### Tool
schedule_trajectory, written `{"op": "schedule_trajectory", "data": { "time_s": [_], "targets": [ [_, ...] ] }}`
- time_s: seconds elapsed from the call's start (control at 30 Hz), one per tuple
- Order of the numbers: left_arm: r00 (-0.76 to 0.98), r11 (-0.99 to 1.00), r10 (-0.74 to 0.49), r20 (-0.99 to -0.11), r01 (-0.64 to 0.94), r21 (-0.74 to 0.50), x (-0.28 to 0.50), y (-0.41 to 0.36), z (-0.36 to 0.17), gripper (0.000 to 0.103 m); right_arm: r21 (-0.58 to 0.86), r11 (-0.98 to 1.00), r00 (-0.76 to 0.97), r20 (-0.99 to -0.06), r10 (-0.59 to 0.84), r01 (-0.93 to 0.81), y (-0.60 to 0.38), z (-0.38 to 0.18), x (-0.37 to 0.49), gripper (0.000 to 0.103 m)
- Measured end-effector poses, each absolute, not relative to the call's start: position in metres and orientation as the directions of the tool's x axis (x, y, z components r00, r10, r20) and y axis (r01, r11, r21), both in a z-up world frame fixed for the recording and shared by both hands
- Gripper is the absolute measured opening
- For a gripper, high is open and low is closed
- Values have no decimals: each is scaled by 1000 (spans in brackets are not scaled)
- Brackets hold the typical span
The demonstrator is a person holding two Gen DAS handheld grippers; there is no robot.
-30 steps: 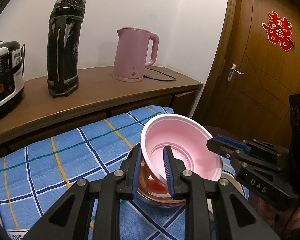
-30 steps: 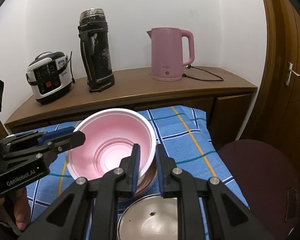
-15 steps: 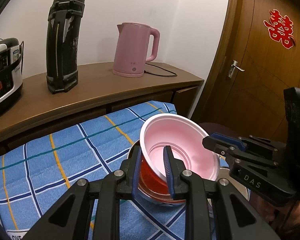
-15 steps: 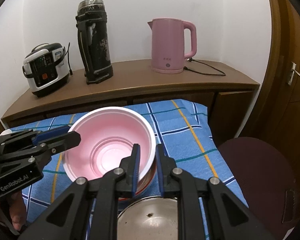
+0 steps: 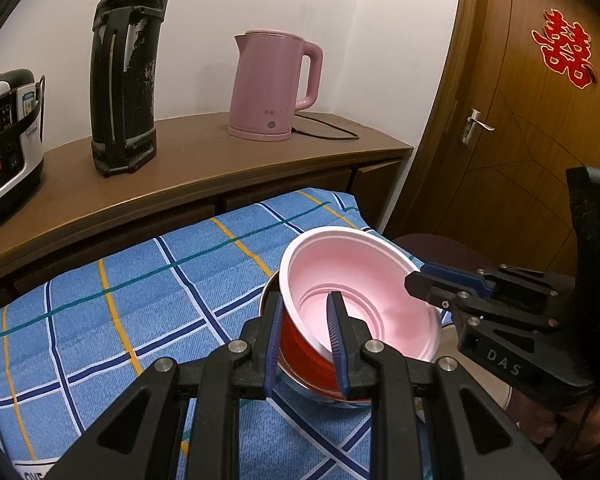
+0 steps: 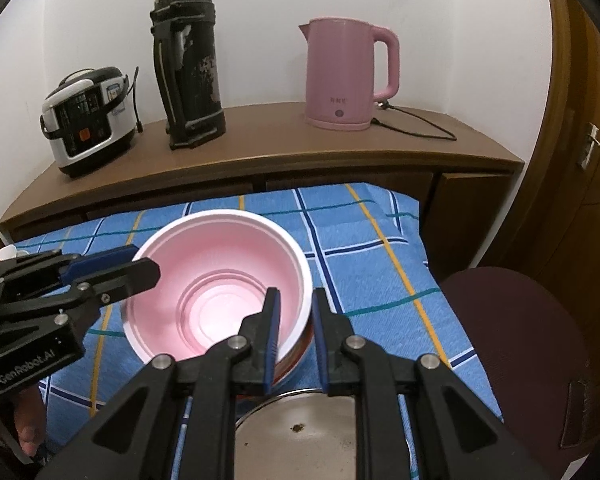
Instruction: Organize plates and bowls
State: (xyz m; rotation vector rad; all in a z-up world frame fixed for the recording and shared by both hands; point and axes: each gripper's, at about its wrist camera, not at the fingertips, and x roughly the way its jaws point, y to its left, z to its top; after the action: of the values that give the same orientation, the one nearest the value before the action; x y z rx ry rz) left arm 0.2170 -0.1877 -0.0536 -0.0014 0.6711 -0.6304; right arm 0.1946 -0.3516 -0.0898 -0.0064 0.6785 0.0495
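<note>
Left tool (image 5: 305,342) and right tool (image 6: 294,336) each pinch opposite rims of the pink-lined bowl (image 6: 220,280) — it sits tilted in a steel bowl (image 5: 312,390) on the blue checked table (image 5: 140,300), left-forward of the plate (image 6: 320,432).

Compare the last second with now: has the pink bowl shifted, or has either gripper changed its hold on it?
Barely anything changed. The pink bowl sits slightly lower in both views, still tilted over the metal bowl. The left gripper and right gripper each stay clamped on opposite sides of its rim. Kettle, flask and rice cooker stand unmoved.
</note>
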Motion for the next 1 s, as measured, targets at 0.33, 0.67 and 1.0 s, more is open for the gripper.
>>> {"op": "schedule_trajectory", "data": {
  "time_s": [0.33, 0.67, 1.0],
  "targets": [
    [588, 810, -549, -594, 549, -206, 219, -188, -59, 25, 3, 999, 765, -643, 37, -46, -352, -93, 196, 16],
    [575, 810, -543, -611, 552, -199, 221, -191, -64, 25, -9, 999, 754, -656, 24, -40, -352, -94, 196, 16],
    [570, 813, -537, -622, 545, -203, 224, -190, -69, 25, -27, 999, 740, -672, 14, -43, -348, -99, 200, 17]
  ]
}}
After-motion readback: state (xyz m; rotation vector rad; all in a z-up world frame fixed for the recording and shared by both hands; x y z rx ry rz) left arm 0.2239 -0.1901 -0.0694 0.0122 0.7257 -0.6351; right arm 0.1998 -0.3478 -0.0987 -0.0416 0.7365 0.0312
